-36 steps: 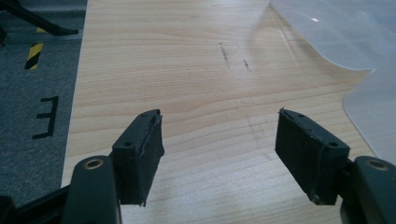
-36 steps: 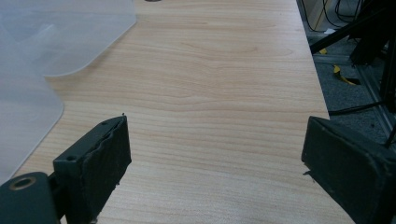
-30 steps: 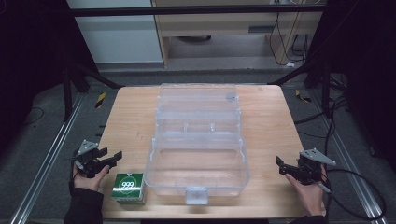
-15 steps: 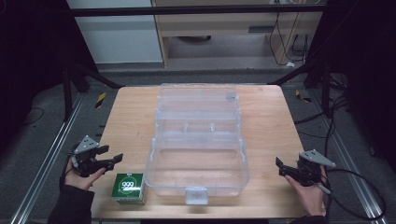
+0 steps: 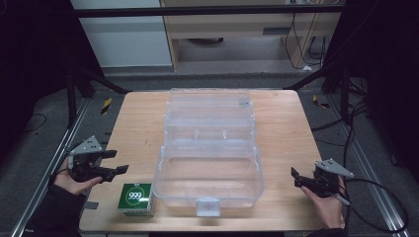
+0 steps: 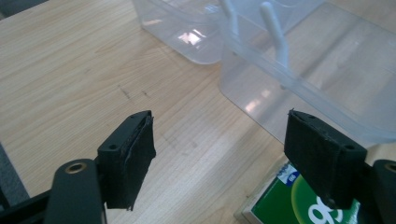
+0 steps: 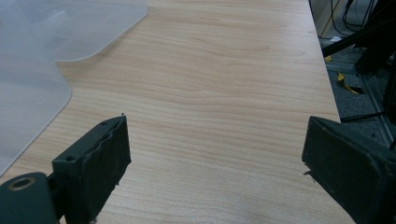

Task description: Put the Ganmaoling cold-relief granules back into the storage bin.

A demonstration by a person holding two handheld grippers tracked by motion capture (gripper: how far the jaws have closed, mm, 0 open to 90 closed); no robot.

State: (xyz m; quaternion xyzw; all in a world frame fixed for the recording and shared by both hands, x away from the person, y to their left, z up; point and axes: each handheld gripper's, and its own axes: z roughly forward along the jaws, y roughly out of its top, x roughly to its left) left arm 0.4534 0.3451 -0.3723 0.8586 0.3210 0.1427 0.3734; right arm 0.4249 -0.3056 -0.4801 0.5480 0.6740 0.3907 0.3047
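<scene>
- A clear plastic organizer box (image 5: 210,148) lies opened flat at the middle of the wooden table (image 5: 281,123), its lid half toward the far edge and its deeper half toward the person, with a small latch tab (image 5: 207,207) at the near rim.
- A green carton marked "999" (image 5: 136,199) sits on the table just beside the box's near left corner, close to the table's front edge.
- The left gripper (image 5: 112,162) is held at the table's left edge, near the carton; its jaws stand wide apart with nothing between them.
- In the left gripper view, the box wall (image 6: 299,79) and a corner of the carton (image 6: 299,205) lie ahead of its pads (image 6: 133,154).
- The right gripper (image 5: 298,178) is held over the table's near right corner, well apart from the box, jaws spread and empty.
- In the right gripper view, bare wood (image 7: 219,93) lies between its pads (image 7: 107,158), with the frosted box edge (image 7: 32,93) at the left.
</scene>
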